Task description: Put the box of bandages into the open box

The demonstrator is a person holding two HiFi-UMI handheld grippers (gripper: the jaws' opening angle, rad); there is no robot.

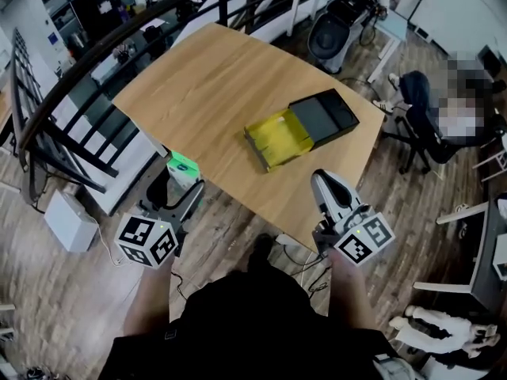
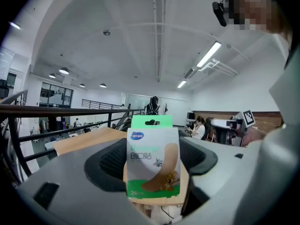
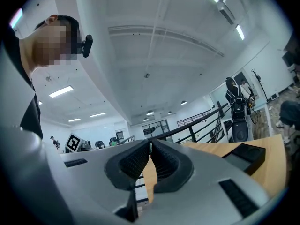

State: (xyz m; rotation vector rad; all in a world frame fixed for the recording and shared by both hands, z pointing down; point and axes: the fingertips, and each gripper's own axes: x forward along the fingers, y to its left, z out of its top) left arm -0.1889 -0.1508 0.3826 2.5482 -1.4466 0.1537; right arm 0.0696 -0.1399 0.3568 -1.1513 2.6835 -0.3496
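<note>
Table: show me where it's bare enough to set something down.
The table is bare across its far and left part, from its left edge to the open box. A narrower bare strip runs between that box and the near edge by the right gripper. Only the box's spot is taken.

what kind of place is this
Probably an open-plan office or lab, perhaps a mezzanine: a black railing runs beside the wooden table, office chairs stand nearby, and strip lights hang overhead.
</note>
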